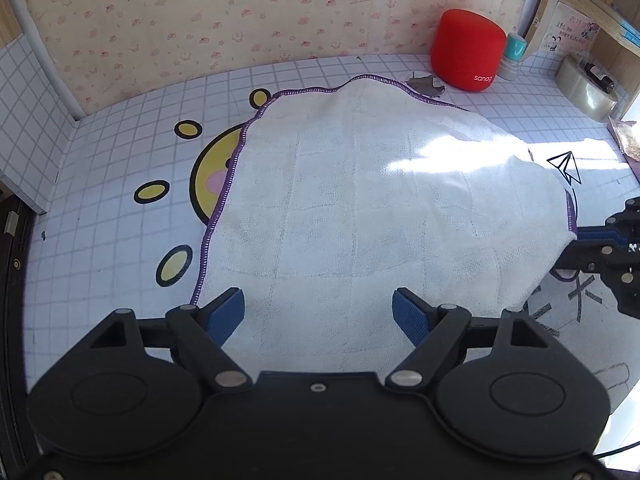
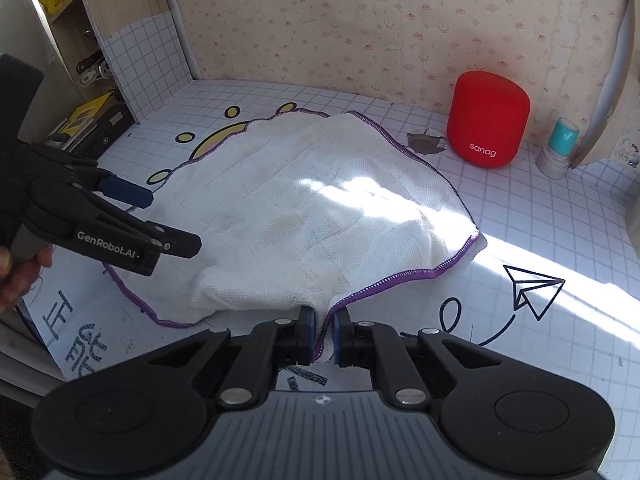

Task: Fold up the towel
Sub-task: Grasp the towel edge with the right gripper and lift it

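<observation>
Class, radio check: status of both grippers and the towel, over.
Right gripper shut on towel corner. Left gripper open above near edge, holding nothing. Towel spread flat, unfolded. Red speaker behind, clear.

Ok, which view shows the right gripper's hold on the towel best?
The right wrist view: the right gripper is shut on the towel at its purple-edged corner. The left wrist view only shows that gripper side-on at the frame edge, with the pinch hidden.
</observation>
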`<act>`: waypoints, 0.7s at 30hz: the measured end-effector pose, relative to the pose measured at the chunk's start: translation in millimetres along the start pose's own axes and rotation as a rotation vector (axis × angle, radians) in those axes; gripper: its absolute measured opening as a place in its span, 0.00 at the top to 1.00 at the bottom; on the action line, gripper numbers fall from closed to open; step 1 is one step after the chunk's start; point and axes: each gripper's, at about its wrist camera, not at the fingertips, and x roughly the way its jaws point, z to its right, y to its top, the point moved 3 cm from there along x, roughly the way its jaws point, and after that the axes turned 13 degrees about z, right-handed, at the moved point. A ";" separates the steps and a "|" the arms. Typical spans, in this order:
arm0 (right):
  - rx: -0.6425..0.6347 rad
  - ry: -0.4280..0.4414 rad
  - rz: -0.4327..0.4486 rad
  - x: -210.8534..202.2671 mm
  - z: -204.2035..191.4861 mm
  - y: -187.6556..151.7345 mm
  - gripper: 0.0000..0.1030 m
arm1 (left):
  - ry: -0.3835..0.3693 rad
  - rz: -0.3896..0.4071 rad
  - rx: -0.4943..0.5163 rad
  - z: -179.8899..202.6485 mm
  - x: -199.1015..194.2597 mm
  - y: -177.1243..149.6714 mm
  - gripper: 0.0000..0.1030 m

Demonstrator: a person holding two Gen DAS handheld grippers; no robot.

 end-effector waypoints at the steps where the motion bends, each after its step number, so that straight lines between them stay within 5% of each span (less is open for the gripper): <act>1: 0.005 0.003 0.006 -0.8 1.2 5.4 0.93 | -0.001 0.000 0.000 0.8 0.8 0.5 0.20; 21: -0.114 0.091 -0.020 60.0 -25.1 79.9 0.92 | 0.038 0.029 -0.100 -28.1 -4.6 4.9 0.20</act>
